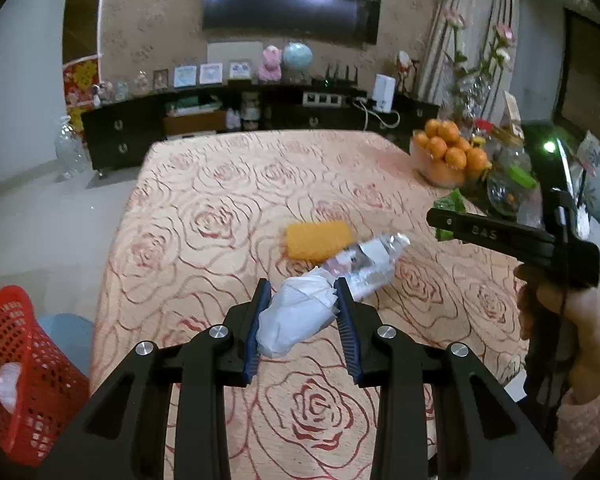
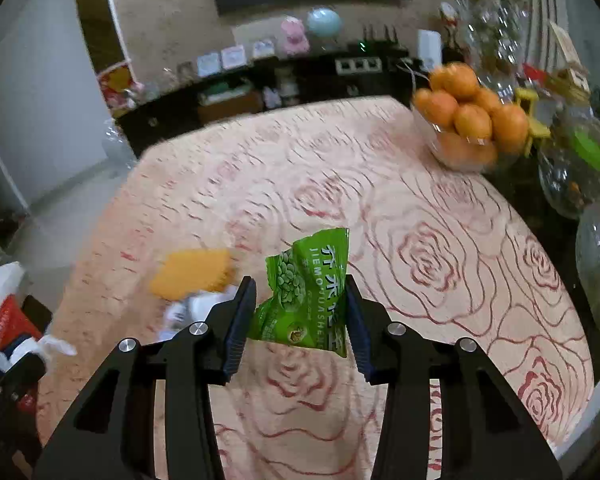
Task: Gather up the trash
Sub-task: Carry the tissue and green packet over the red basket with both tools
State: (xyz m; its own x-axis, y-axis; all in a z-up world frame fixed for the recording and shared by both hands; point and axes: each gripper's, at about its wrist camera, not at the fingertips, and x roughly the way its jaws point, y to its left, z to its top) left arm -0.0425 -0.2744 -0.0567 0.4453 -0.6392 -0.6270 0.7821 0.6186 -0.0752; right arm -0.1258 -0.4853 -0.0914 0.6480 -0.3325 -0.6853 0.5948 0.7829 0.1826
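Note:
My left gripper (image 1: 302,294) is shut on a crumpled white tissue (image 1: 296,320) and holds it above the rose-patterned tablecloth (image 1: 204,208). Just beyond it lie a crushed clear plastic bottle (image 1: 364,262) and an orange sponge (image 1: 316,240). My right gripper (image 2: 300,292) is shut on a green snack packet (image 2: 304,296), held above the cloth (image 2: 440,248). The sponge (image 2: 190,270) and the bottle (image 2: 196,306) show blurred to its left. The right gripper also shows in the left wrist view (image 1: 436,218) at the right, held by a hand.
A red mesh basket (image 1: 24,364) with white paper in it stands off the table's left edge. A glass bowl of oranges (image 1: 446,156) (image 2: 468,128) and glass jars (image 2: 572,176) stand at the table's far right. A dark TV cabinet (image 1: 236,120) runs behind.

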